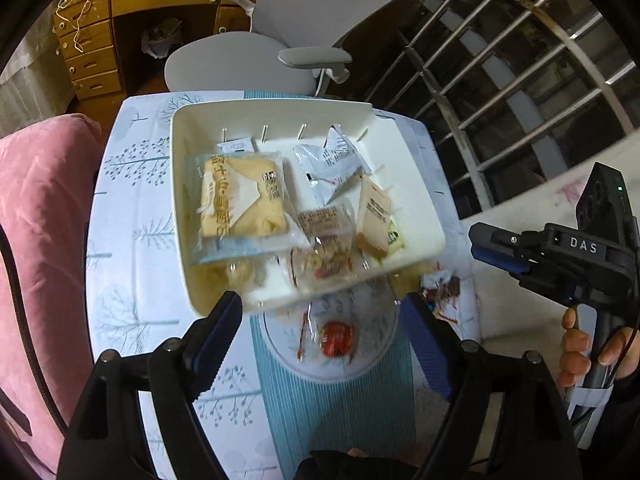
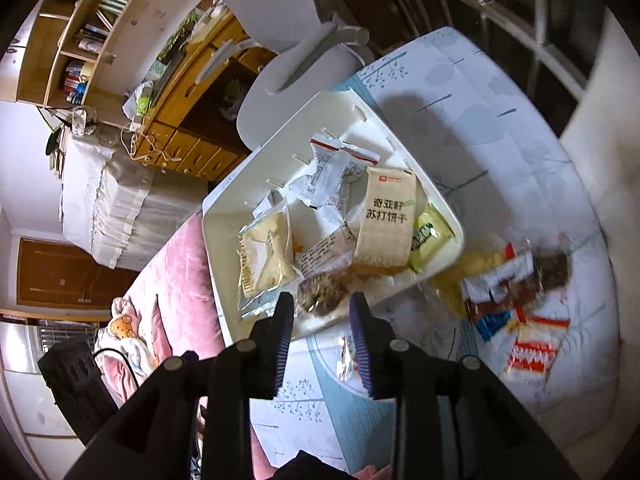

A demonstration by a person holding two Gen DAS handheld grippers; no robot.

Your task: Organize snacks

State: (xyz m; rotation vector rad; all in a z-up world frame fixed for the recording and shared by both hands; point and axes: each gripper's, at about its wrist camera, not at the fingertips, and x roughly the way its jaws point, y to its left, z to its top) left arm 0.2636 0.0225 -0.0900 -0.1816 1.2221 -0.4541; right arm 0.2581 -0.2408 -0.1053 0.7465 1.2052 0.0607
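Holding one white tray [image 1: 420, 184], seven snack packets [image 2: 386, 216] inside.

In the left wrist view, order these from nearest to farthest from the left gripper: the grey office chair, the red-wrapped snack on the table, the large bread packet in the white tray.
From the left gripper:
1. Red-wrapped snack, on the table between the fingers.
2. Large bread packet, in the left part of the white tray.
3. Grey office chair, beyond the table's far edge.

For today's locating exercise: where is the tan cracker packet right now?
The tan cracker packet lies inside the white tray, near its right edge, beside a small green packet.
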